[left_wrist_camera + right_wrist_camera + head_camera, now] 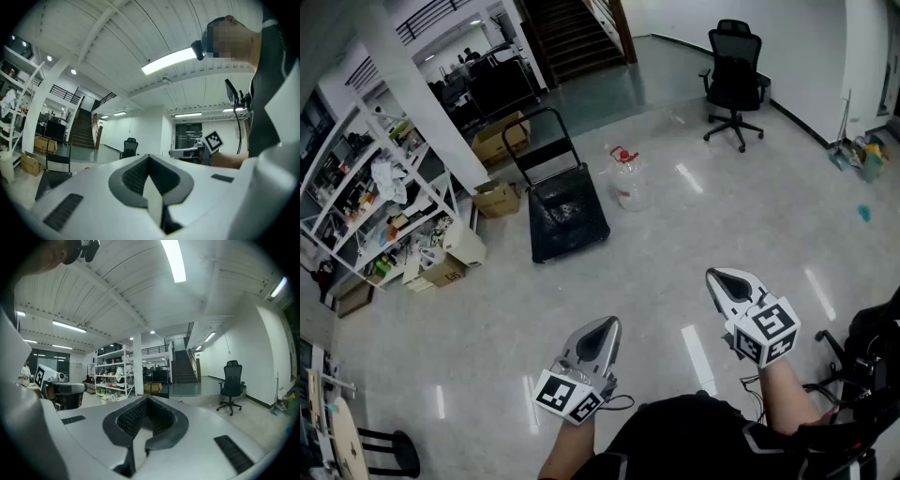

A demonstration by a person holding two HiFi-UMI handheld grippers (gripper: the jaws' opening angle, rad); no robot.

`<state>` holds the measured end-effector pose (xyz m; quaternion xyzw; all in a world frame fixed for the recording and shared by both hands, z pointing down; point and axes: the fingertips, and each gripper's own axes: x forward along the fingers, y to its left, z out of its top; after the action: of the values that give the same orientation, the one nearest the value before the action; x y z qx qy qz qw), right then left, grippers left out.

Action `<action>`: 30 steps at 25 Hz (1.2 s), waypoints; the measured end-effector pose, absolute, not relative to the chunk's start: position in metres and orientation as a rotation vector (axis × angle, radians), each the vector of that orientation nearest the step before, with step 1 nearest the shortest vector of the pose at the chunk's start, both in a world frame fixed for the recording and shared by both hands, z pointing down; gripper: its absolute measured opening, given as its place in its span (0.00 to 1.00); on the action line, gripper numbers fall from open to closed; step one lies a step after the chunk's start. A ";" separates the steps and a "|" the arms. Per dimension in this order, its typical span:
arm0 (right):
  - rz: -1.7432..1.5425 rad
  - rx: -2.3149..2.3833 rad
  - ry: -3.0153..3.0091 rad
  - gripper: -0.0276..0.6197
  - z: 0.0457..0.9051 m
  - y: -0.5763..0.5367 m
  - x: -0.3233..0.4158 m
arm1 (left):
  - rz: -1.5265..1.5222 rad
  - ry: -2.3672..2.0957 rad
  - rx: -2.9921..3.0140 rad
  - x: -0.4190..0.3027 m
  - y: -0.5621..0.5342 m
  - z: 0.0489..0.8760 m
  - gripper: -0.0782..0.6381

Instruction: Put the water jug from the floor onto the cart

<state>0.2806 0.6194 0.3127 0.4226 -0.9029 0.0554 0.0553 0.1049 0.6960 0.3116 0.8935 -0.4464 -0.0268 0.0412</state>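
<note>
Well ahead on the grey floor, the water jug [628,180] stands upright just beside the right edge of the cart [569,217] – close to its black deck, though whether the two touch is hard to make out. The jug's clear body nearly melts into the floor's glare; only its red top reads plainly. Both grippers hover low and well apart from it. The left gripper [607,326] has its jaws pressed together on nothing, and so does the right gripper [720,279]. In the left gripper view the cart [52,171] is cut off by the gripper's white body – the jug is too small to pick out there.
</note>
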 end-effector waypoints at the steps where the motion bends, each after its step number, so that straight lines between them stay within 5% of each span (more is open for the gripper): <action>1: 0.159 1.283 -2.743 0.05 0.310 0.620 0.281 | -0.080 -1.364 2.735 0.105 0.696 0.311 0.11; 30: 0.206 1.263 -2.791 0.05 0.324 0.573 0.363 | 0.083 -1.347 2.775 0.182 0.659 0.304 0.11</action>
<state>0.3631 0.5731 0.3243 0.4111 -0.9084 0.0672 0.0358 0.1820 0.6592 0.3036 0.8989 -0.4364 0.0267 0.0277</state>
